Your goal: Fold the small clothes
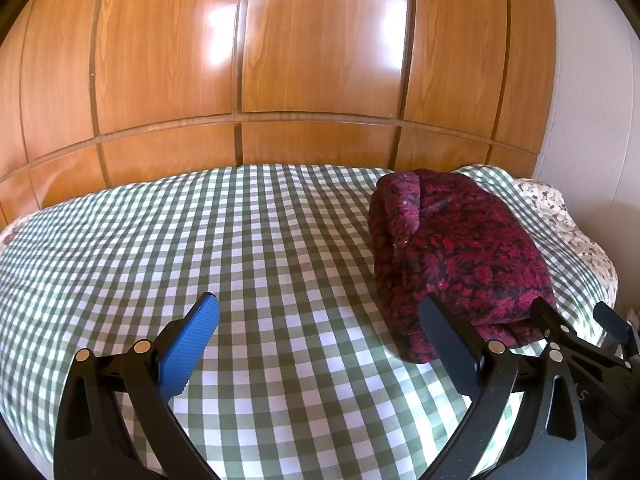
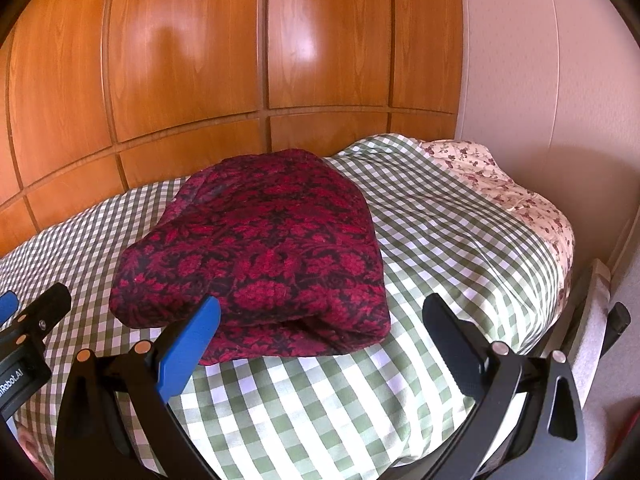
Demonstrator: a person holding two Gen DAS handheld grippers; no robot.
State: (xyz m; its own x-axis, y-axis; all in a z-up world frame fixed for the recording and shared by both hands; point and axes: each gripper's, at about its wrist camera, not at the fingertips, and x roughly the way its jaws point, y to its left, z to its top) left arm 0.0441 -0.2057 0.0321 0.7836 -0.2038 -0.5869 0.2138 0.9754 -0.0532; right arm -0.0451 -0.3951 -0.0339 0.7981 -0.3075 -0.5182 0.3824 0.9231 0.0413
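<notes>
A dark red garment with a black floral pattern (image 1: 460, 256) lies folded into a thick bundle on the green-and-white checked bedspread (image 1: 240, 248). My left gripper (image 1: 320, 316) hovers open over bare bedspread, its right finger just in front of the bundle's near left corner. In the right wrist view the folded garment (image 2: 256, 248) fills the middle, and my right gripper (image 2: 322, 316) is open just before its near edge, the blue left finger (image 2: 188, 352) overlapping the bundle's front. Neither gripper holds anything.
A glossy wooden wardrobe wall (image 1: 280, 60) runs behind the bed. A floral pillow or sheet (image 2: 504, 184) lies at the bed's right end, beside a white wall (image 2: 540, 80). The bed's right edge (image 2: 560, 280) drops off near a white radiator-like panel.
</notes>
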